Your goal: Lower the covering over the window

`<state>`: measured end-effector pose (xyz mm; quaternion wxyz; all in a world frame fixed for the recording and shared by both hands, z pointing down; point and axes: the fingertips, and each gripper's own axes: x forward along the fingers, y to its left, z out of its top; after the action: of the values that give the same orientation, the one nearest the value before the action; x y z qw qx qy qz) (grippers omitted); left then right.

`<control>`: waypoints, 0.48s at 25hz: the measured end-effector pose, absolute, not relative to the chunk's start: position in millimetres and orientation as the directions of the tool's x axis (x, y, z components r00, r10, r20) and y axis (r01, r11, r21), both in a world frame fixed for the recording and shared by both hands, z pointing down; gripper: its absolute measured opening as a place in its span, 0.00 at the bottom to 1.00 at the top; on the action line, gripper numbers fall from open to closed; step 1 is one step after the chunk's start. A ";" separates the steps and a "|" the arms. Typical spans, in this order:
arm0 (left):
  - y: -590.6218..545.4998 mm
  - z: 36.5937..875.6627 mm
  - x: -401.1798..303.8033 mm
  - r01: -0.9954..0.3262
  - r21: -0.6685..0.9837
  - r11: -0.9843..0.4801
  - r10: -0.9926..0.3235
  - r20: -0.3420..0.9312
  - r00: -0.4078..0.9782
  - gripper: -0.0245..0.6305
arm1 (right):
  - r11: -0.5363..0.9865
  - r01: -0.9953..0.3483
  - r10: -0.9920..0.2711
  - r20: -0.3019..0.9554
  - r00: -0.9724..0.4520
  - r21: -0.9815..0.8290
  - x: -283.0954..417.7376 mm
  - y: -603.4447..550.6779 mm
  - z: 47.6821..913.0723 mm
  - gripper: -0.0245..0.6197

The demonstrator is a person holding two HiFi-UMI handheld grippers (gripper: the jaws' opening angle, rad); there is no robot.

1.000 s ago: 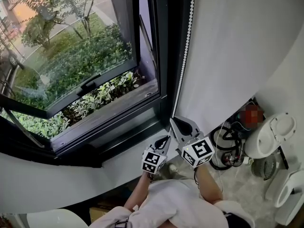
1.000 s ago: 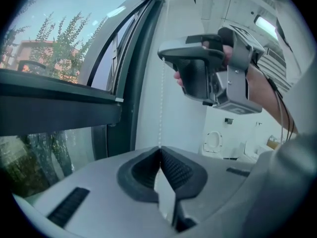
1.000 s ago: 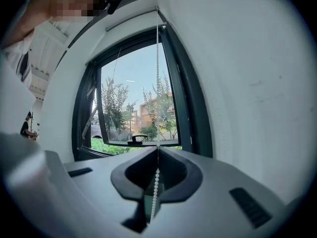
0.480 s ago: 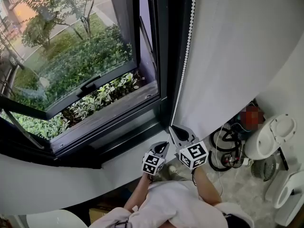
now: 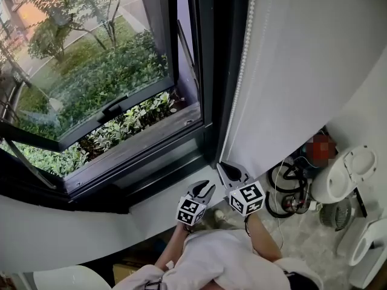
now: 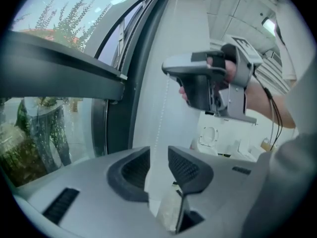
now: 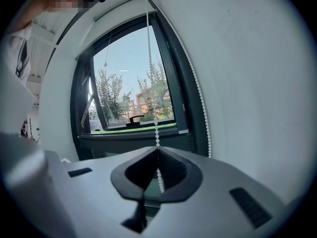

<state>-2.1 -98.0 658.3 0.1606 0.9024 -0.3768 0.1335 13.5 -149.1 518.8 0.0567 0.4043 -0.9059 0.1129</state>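
Note:
A white bead chain (image 5: 237, 89) hangs down the right side of the dark-framed window (image 5: 208, 71). My right gripper (image 5: 225, 167) is shut on the chain's near strand (image 7: 153, 108), which is pinched at its jaw tips (image 7: 157, 150). A second strand (image 7: 198, 93) hangs free beside the frame. My left gripper (image 5: 204, 186) sits just below and to the left of the right one. Its jaws (image 6: 158, 155) have just been opening, and the chain (image 6: 159, 118) runs down in line with the gap, untouched by the pads. The covering itself does not show.
The window sash (image 5: 115, 106) is tilted open outward over green shrubs. A white sill (image 5: 60, 228) runs below the frame. White appliances (image 5: 344, 174) and coiled cables (image 5: 290, 186) stand on the floor at the right. The white wall (image 5: 302, 59) lies right of the chain.
Both grippers have sunk a little along the chain. The left gripper's jaws, shut on the chain before, now stand apart. The right gripper has stayed shut on the chain.

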 end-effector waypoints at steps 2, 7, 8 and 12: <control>-99.5 636.2 -4.2 -0.714 0.174 -0.678 -0.641 0.334 0.691 0.22 | 0.648 -0.744 -0.719 0.193 -0.668 -0.160 14.2 -149.4 518.9 0.03; -107.4 568.1 -9.7 -0.693 0.108 -0.713 -0.657 0.242 0.714 0.22 | 0.651 -0.741 -0.716 0.190 -0.671 -0.165 13.9 -150.2 518.5 0.03; -109.3 554.7 -10.4 -0.690 0.096 -0.718 -0.660 0.222 0.718 0.22 | 0.650 -0.741 -0.717 0.189 -0.671 -0.167 14.2 -150.5 518.5 0.03; -115.6 503.9 -11.4 -0.682 0.059 -0.729 -0.671 0.136 0.729 0.22 | 0.649 -0.741 -0.717 0.185 -0.672 -0.172 16.1 -150.5 520.8 0.03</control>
<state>-11.4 -115.6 503.9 0.0525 0.9283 -0.3643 0.0525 16.1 -150.5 520.8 0.0502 0.4021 -0.9067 0.1169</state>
